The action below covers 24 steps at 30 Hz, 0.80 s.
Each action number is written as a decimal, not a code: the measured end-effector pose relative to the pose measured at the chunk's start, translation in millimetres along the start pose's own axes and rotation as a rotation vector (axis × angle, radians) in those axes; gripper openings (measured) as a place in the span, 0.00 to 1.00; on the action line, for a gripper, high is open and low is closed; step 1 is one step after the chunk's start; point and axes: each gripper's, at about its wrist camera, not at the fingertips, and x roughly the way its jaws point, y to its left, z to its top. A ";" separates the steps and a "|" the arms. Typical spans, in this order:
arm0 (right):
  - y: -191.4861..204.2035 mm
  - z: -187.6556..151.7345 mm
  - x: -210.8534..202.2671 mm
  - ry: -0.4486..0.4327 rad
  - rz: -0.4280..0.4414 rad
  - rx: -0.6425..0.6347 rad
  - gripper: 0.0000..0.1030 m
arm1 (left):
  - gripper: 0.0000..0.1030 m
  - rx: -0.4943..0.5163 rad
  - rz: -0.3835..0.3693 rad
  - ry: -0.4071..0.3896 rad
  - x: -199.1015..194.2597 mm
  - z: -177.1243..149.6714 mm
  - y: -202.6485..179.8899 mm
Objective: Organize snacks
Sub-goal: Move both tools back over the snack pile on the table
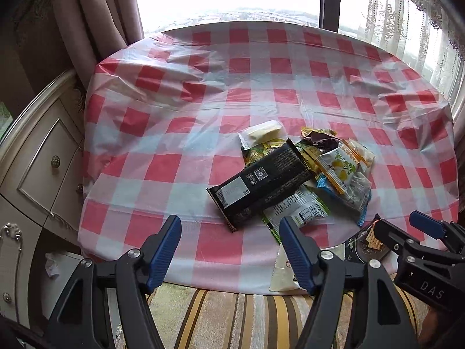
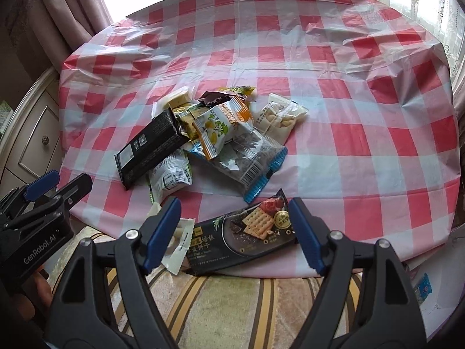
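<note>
Surface: round table under a crinkled red-and-white checked plastic cloth (image 2: 363, 110); far half bare, striped upholstered seat (image 2: 232, 305) below the near edge.
Main heap: loose pile of snack packets near the table's middle-left, overlapping in no order.
Top of heap: long black foil-wrapped bar (image 1: 258, 179) lying diagonally over a white-and-green pouch (image 1: 299, 210).
Also in heap: white sachet printed with yellow lemons and orange trim (image 2: 219, 126), clear bag with blue crimped ends (image 2: 252, 163), pale packet of nuts (image 2: 280, 119) touching the heap's far right side.
Strays: dark flat cracker pack showing square crackers (image 2: 247, 232) at the near edge, apart from the heap; small cream wrapper (image 2: 180, 242) just beside it, overhanging the edge.
Left gripper (image 1: 229, 250): jaws wide apart, empty, hovering short of the black bar.
Right gripper (image 2: 234, 229): jaws wide apart, straddling the cracker pack, not closed on it.
Progress: judged barely begun; no sorted rows or groups visible, no container in view.
Remaining: nearly everything, heap to separate, strays to gather.
</note>
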 end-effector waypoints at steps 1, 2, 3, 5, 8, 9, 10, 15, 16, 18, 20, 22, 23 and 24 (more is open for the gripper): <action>0.6 0.4 0.9 0.001 0.008 0.001 0.76 | 0.69 0.005 0.015 0.001 -0.7 0.5 -0.2; 0.8 0.6 1.6 0.002 0.016 0.001 0.76 | 0.69 0.011 0.031 0.004 -1.1 1.3 -0.8; 0.7 0.7 2.3 0.003 0.022 0.003 0.76 | 0.69 0.018 0.048 0.005 -1.5 1.8 -1.6; -0.8 0.8 3.4 0.005 0.034 0.010 0.77 | 0.69 0.033 0.081 0.007 -2.3 2.7 -4.0; -4.2 1.0 4.4 0.004 0.054 0.022 0.77 | 0.70 0.059 0.127 0.010 -1.8 4.1 -9.3; -5.6 1.1 4.8 0.004 0.059 0.026 0.77 | 0.71 0.066 0.136 0.012 -1.3 4.5 -11.1; -7.5 1.2 5.3 0.005 0.064 0.032 0.77 | 0.71 0.072 0.141 0.014 -0.6 5.1 -12.9; -17.1 2.4 9.1 0.011 0.077 0.058 0.78 | 0.72 0.096 0.153 0.023 4.8 9.6 -22.2; -19.6 2.9 10.1 0.013 0.083 0.063 0.78 | 0.72 0.098 0.143 0.027 7.0 11.1 -23.2; -25.9 4.1 11.2 0.010 0.083 0.078 0.79 | 0.72 0.103 0.131 0.029 11.9 14.6 -24.6; -34.8 6.2 14.1 0.012 0.088 0.102 0.82 | 0.72 0.118 0.096 0.028 17.8 19.0 -25.7; -44.8 8.4 19.2 0.028 0.102 0.126 0.82 | 0.72 0.136 0.058 0.037 26.8 24.3 -25.9; -50.6 9.0 21.6 0.035 0.103 0.141 0.82 | 0.72 0.157 0.049 0.038 32.1 27.1 -27.3; -56.8 9.1 24.0 0.042 0.099 0.159 0.83 | 0.72 0.183 0.035 0.037 37.3 29.7 -29.2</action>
